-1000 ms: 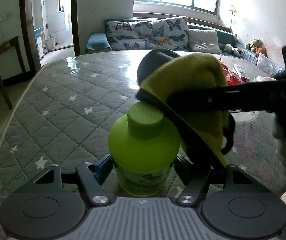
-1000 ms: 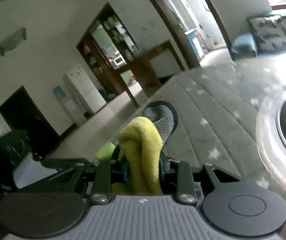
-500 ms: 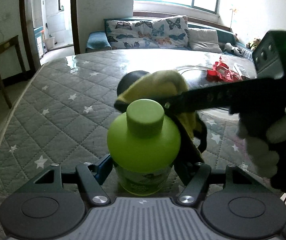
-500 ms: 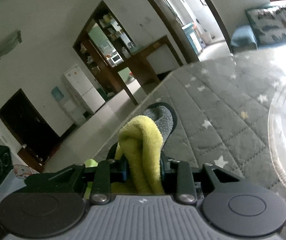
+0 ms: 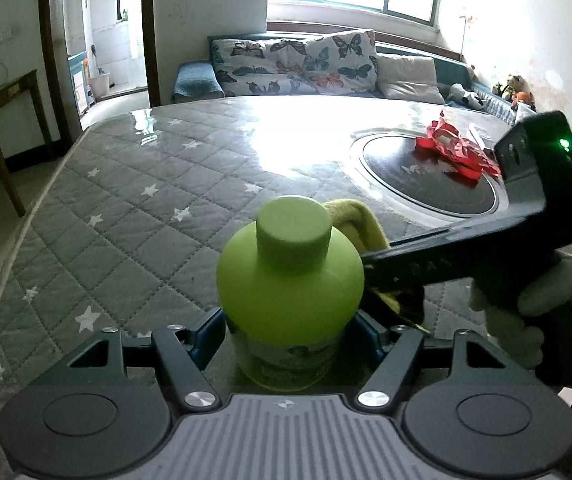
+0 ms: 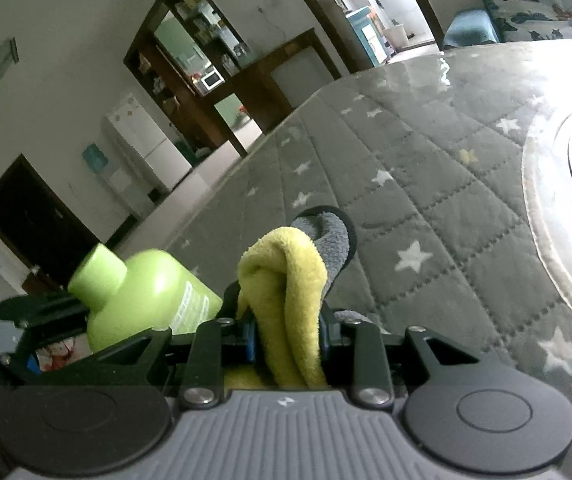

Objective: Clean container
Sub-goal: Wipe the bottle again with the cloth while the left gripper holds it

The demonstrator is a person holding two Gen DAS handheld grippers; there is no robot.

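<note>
I'm seeing one green container [image 5: 290, 280] and one yellow-grey cloth [image 6: 293, 300]. My left tool [image 5: 287, 340] is clamping the container upright over the quilted counter [image 5: 126, 208]. My right tool [image 6: 286, 336] is gripping the cloth, reaching in from the right with the cloth against the container's far right side. A gloved hand [image 5: 541, 312] is holding that tool. Beyond, one red wrapper [image 5: 455, 152] is lying on a round dark plate [image 5: 405, 184].
</note>
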